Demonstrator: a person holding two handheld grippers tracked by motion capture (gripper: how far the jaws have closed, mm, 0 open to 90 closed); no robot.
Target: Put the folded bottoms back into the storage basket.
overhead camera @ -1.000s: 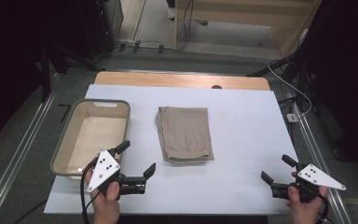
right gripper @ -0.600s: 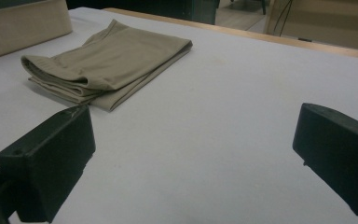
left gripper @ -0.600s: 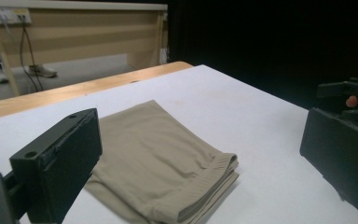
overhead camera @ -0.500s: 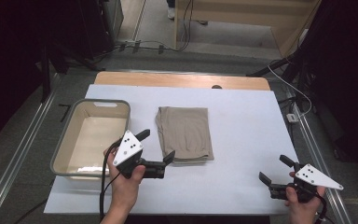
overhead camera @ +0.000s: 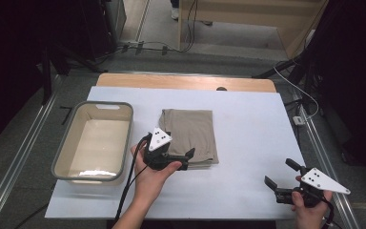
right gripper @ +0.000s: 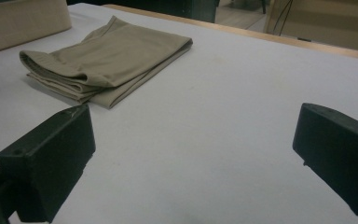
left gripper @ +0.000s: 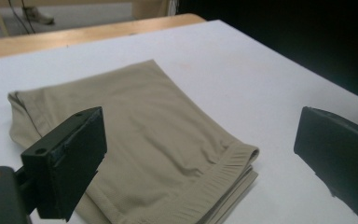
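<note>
A: Starting at the left, what sits on the white counter point(overhead camera: 248, 138)?

B: A beige tub point(overhead camera: 94, 141) with a grey rim, close to the left edge.

A: And next to it?

B: The left claw point(overhead camera: 183, 155), held in a hand point(overhead camera: 152, 174) that comes in from the near edge. Its jaws are spread wide and grip nothing. It hovers at the near left corner of the folded tan cloth point(overhead camera: 190, 134).

A: Is the claw touching the cloth?

B: I cannot tell for sure. In the left gripper view the cloth point(left gripper: 140, 140) lies between and beneath the two black jaws, its ribbed hem turned toward the camera, and one jaw overlaps the fabric.

A: Where does the cloth lie overall?

B: Flat near the middle of the counter, just right of the tub and apart from it, folded into a neat rectangle.

A: And the far right?

B: The right claw point(overhead camera: 279, 177) rests low near the front right corner, well apart from the cloth. Its jaws are also released, with bare counter between them. The right gripper view shows the cloth point(right gripper: 107, 60) farther off.
</note>
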